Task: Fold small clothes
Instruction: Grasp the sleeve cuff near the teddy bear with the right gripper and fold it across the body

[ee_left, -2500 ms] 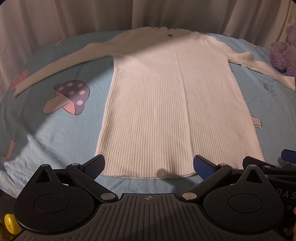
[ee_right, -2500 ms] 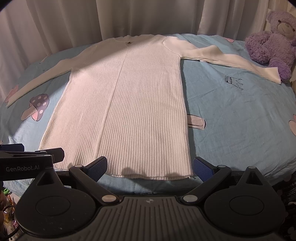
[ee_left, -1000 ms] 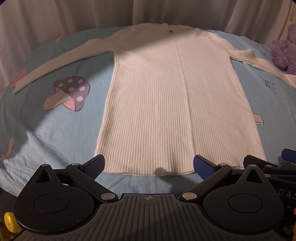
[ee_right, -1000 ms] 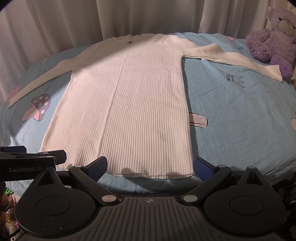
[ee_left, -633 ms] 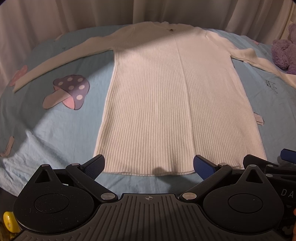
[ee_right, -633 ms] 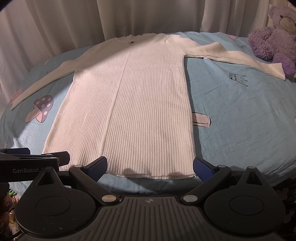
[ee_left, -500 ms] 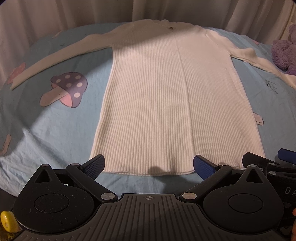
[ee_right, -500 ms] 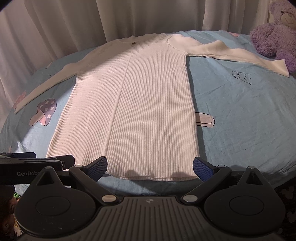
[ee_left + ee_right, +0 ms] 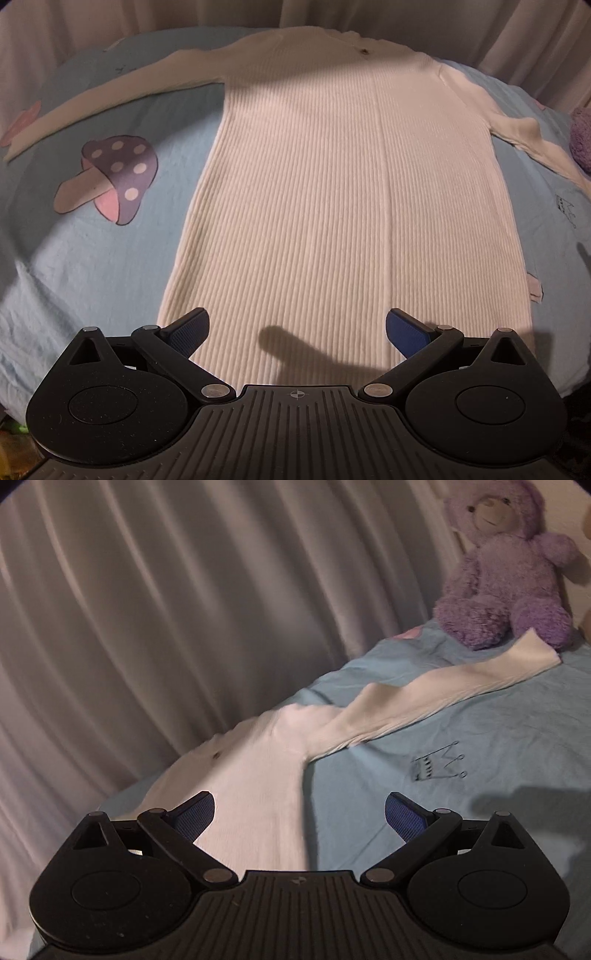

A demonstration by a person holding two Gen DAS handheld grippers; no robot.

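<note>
— Looking at the right gripper (image 9: 299,810), what could go wrong?

— It points at the long sleeve (image 9: 436,698), and that sleeve ends right by the purple teddy bear (image 9: 506,568). If the fingers reach too far, I think they could bump the bear. They could also pinch the blue bedsheet (image 9: 480,805) with the sleeve, because the sheet is soft and wrinkly.

— Is it holding anything?

— No. Its blue pads (image 9: 195,812) are wide apart with nothing between them. The sleeve is well ahead of them, up and to the right. The picture is blurry, so the aim is hard to judge.

— And the left gripper (image 9: 293,328)?

— Wide apart too, and empty. The white sweater (image 9: 332,192) lies flat on the bed, with the arms spread out. Its bottom edge is hidden low in this view, near the fingers. I cannot tell if they touch it.

— Any trouble there?

— Maybe. If one side gets pulled alone, the sweater could slide and bunch up. Then the fold would come out crooked.
</note>
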